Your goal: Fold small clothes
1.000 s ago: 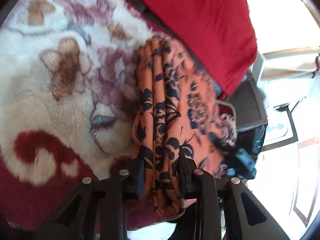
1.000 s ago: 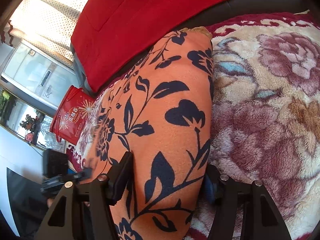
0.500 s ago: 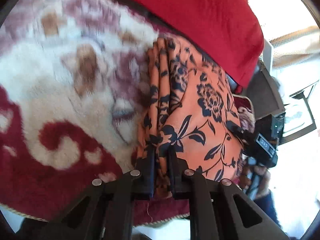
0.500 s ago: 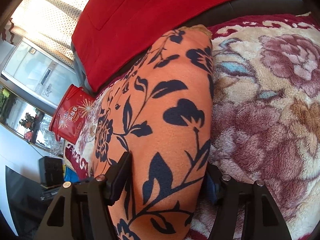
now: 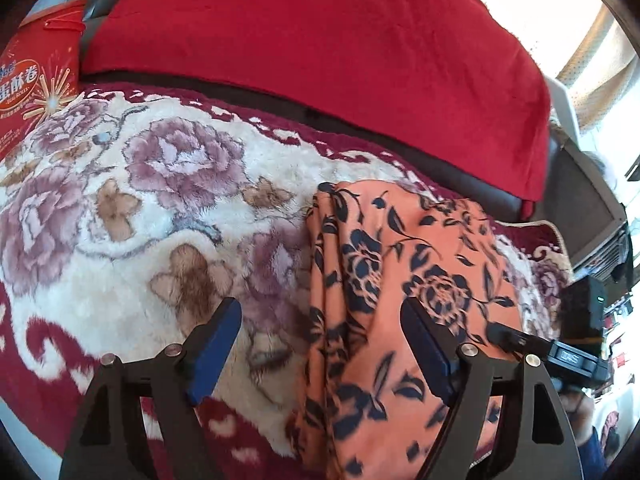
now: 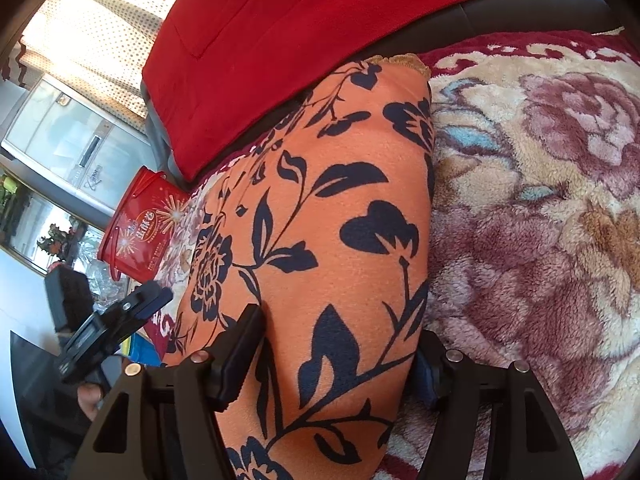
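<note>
The orange floral garment (image 5: 400,280) is spread on the floral blanket (image 5: 120,200). The left gripper (image 5: 320,344) is held wide open, empty; the right gripper (image 6: 340,356) is spread around the cloth. A red egg-roll tub (image 6: 140,228) is seen, contents hidden.

Left gripper (image 5: 320,340), jaws spread wide, blue-padded fingers (image 5: 212,356) clear of the fabric. The folded orange cloth with dark floral print (image 5: 400,300) lies on a plush rose-patterned blanket (image 5: 140,200), its layered folded edge between the two fingers and its body passing behind the right-hand finger. Behind: red cushion (image 5: 320,52). Upper left: red egg-roll tin (image 5: 36,80). Right edge: right gripper (image 5: 560,352), partly visible.
</note>
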`<action>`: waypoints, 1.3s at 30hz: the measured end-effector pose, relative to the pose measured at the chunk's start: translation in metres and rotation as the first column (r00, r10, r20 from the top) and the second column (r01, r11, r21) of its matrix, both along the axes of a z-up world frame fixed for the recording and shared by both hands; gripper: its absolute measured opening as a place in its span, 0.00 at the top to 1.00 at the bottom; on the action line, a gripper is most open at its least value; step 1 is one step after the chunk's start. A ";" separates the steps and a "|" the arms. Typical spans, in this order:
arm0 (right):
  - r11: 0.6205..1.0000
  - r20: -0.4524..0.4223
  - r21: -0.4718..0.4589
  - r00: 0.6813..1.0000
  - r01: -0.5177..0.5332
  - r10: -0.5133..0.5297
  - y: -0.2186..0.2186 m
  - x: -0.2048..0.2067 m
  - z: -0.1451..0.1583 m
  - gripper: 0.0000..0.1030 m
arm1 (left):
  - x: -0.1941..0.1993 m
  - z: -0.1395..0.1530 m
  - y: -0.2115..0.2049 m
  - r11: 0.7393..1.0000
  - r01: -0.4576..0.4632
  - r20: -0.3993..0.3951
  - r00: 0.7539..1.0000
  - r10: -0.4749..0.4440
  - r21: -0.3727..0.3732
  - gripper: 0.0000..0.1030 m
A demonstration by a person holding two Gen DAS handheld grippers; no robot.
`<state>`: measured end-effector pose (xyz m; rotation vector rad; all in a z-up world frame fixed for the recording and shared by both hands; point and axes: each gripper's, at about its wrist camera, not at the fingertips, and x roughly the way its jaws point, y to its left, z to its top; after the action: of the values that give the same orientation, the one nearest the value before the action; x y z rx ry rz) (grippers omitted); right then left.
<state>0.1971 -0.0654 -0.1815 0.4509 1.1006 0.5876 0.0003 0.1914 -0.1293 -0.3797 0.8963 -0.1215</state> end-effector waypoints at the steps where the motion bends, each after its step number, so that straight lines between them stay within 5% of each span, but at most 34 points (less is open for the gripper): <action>1: 1.000 0.001 0.002 1.000 -0.001 0.001 0.000 0.000 0.000 0.33 | 0.002 -0.001 -0.002 1.000 0.001 -0.002 1.000 -0.001 0.011 0.20; 10: 1.000 0.006 -0.008 1.000 -0.014 0.014 -0.001 -0.001 0.004 0.30 | 0.016 -0.010 -0.017 0.999 0.033 -0.022 0.999 -0.032 0.037 0.20; 18: 0.999 -0.010 0.035 1.000 0.022 -0.021 -0.004 0.006 0.002 0.28 | 0.041 -0.043 -0.021 0.985 0.112 -0.138 0.982 -0.130 -0.134 0.16; 19: 0.999 -0.014 0.041 1.000 0.022 -0.022 -0.003 0.007 0.001 0.27 | 0.042 -0.046 -0.021 0.980 0.120 -0.135 0.981 -0.142 -0.161 0.24; 20: 1.000 -0.010 0.030 1.000 0.008 -0.008 0.000 0.009 0.002 0.27 | 0.043 -0.048 -0.021 0.969 0.143 -0.126 0.977 -0.170 -0.201 0.50; 23: 0.998 0.033 -0.053 0.999 -0.037 0.038 0.013 0.007 0.012 0.46 | 0.045 -0.046 -0.020 0.954 0.169 -0.134 0.969 -0.206 -0.246 0.72; 25: 0.996 0.070 -0.076 0.996 -0.045 0.051 0.012 0.005 0.027 0.59 | 0.042 -0.035 -0.020 0.957 0.170 -0.114 0.973 -0.201 -0.236 0.75; 32: 0.996 0.248 -0.094 0.968 -0.004 0.027 -0.024 0.007 0.110 0.61 | 0.045 0.035 -0.052 0.953 0.227 0.061 0.974 -0.219 -0.200 0.75; 39: 0.995 0.293 -0.071 0.955 0.066 -0.042 -0.084 0.029 0.136 0.61 | 0.043 0.038 -0.057 0.953 0.275 0.117 0.958 -0.260 -0.129 0.75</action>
<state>0.2265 -0.1489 -0.0452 0.3118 0.8237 0.5406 0.0432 0.1344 -0.0910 -0.3817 0.8400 -0.4541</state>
